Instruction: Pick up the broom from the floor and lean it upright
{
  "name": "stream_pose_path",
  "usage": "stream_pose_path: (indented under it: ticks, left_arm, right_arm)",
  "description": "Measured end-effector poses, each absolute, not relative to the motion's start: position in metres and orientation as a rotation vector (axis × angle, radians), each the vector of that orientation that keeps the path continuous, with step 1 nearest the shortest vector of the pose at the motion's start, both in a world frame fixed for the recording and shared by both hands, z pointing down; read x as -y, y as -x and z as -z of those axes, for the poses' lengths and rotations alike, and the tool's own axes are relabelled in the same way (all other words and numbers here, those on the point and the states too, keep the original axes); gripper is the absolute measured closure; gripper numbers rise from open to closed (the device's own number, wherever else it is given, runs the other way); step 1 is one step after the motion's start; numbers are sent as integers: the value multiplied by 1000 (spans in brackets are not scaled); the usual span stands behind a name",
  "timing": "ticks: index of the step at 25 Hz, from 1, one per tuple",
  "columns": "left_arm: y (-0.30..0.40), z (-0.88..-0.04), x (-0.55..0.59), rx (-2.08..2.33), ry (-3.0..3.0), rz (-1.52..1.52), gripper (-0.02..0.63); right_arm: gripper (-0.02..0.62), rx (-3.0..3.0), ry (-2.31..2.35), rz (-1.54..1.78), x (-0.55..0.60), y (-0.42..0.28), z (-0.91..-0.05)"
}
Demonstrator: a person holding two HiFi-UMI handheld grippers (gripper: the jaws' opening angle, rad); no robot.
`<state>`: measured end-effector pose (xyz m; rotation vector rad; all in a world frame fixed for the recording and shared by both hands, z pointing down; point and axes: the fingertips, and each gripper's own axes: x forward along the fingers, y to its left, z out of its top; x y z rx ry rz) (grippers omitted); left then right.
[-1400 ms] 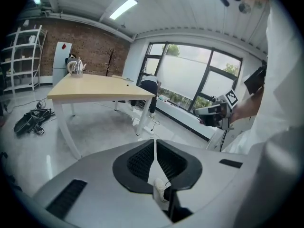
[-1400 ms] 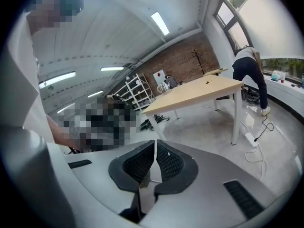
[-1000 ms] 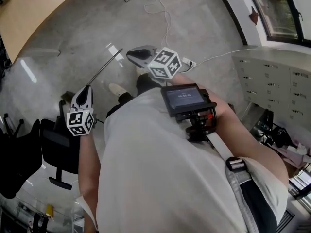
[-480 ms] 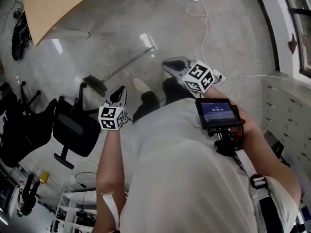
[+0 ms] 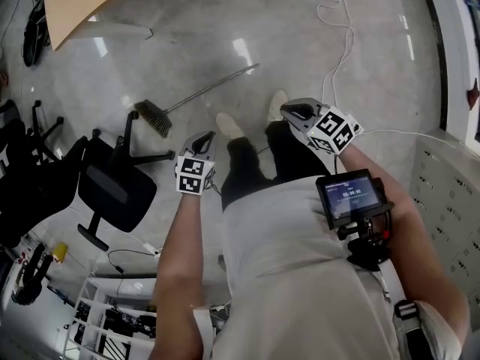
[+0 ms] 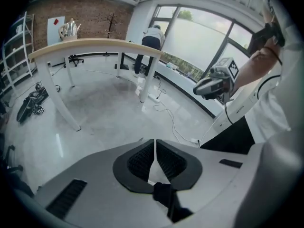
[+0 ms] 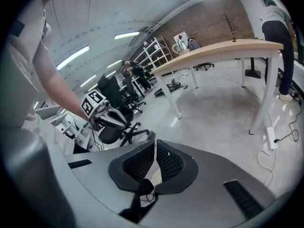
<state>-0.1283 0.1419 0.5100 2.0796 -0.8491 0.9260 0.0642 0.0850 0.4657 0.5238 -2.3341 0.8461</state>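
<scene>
The broom [image 5: 204, 91] lies flat on the floor [image 5: 360, 81] just ahead of the person's shoes. Its bristle head is toward the left of the head view and its handle runs up and to the right. Both tools are short of it, jaws together and empty. The left hand-held gripper [image 5: 205, 136] points toward the handle's middle and looks the nearer; the right hand-held gripper [image 5: 291, 110] sits off the handle's far tip.
</scene>
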Motion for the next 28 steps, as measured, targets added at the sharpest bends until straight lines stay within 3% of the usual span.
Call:
stream_pose_path:
  ticks: [19,28]
  left_arm:
    - [101,-665,-137,701,-2137,-1071,584]
    - [123,-753,-127,648,-2133,-1321,591]
  right_arm:
    - [571,2232,-361,-832,-110,-62,-618]
    - [571,2263,-270,-713,-70,-63,-679]
